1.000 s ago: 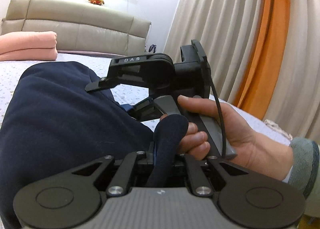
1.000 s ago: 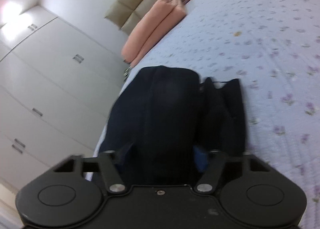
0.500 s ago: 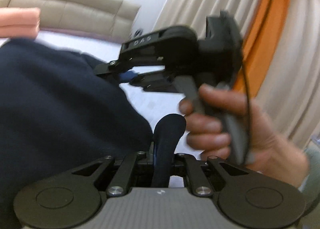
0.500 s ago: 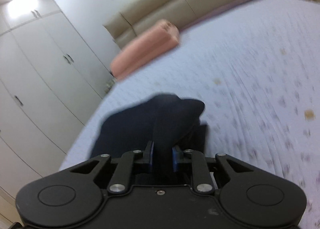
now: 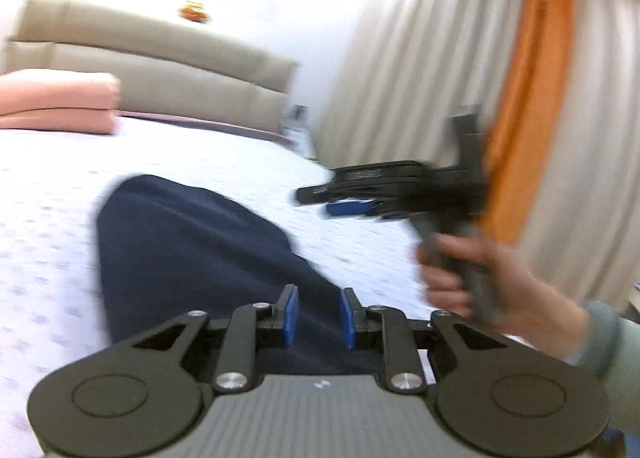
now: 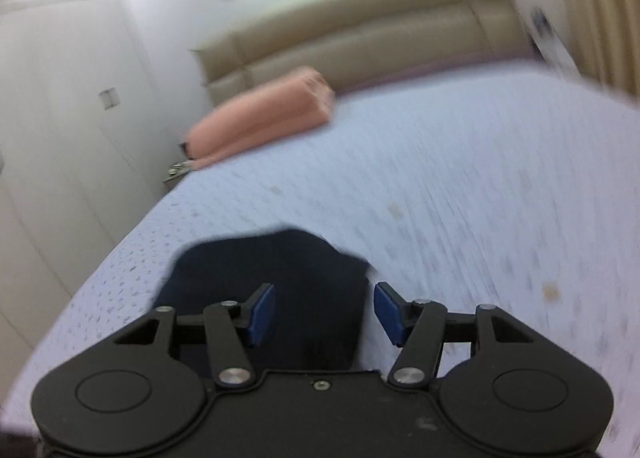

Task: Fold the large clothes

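Observation:
A dark navy garment [image 5: 192,242] lies folded on the bed; it also shows in the right wrist view [image 6: 276,270]. My left gripper [image 5: 317,316] is open and empty, its blue pads [image 5: 289,318] just above the garment's near edge. My right gripper [image 6: 325,314] is open and empty over the garment's near end. The right gripper also shows in the left wrist view [image 5: 344,205], held in a hand to the right of the garment, above the bed.
The bed [image 6: 460,197] has a white sheet with small purple flowers. A folded pink blanket [image 6: 264,117] lies by the beige headboard [image 5: 160,69]. White wardrobes [image 6: 52,129] stand to the left. White and orange curtains [image 5: 524,97] hang on the right.
Both grippers have opened and let go of the navy garment, which now lies on the bed. Both grippers have pulled back and up from it. The views are blurred by motion.

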`<state>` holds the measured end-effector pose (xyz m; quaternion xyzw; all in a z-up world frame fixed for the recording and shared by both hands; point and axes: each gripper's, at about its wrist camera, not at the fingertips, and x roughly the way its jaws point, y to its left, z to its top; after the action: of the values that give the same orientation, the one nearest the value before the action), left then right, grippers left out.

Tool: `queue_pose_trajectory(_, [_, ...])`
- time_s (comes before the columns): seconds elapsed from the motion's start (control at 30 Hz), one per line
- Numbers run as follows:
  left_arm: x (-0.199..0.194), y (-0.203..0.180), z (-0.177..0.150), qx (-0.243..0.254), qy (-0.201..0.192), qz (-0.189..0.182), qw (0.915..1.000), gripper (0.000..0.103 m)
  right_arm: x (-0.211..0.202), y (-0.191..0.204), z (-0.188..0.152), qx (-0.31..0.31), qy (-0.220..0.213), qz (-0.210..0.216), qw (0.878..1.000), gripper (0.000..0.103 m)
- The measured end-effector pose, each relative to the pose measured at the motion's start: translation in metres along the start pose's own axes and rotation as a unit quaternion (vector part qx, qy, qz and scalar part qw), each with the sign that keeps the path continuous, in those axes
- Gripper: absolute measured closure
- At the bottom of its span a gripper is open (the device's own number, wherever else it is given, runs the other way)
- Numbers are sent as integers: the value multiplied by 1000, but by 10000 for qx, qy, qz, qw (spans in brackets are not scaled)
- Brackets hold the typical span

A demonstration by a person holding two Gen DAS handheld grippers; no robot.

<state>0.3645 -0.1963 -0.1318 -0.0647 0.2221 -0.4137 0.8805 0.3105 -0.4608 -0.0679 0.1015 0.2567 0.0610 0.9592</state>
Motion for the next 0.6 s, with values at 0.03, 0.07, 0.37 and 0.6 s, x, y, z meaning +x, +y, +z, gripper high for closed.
queue_pose_trajectory(0.03, [5,9,0,-41,136,72,9999,93,-1,19,4,-280,-95,65,9995,39])
queue_pose_trajectory(0.07, [10,15,-3,-53,309,96,9995,94,3,39,7,-578,-152,124,9981,46])
queue_pose_trajectory(0.37, [9,46,-39,-363,396,-281,9982,99,160,105,-20,-1898,1017,-298,9761,88])
queue_pose_trajectory(0.6, [-4,62,-56,-617,472,-525,9956,100,188,46,-1,-855,1435,-1784,9697,99])
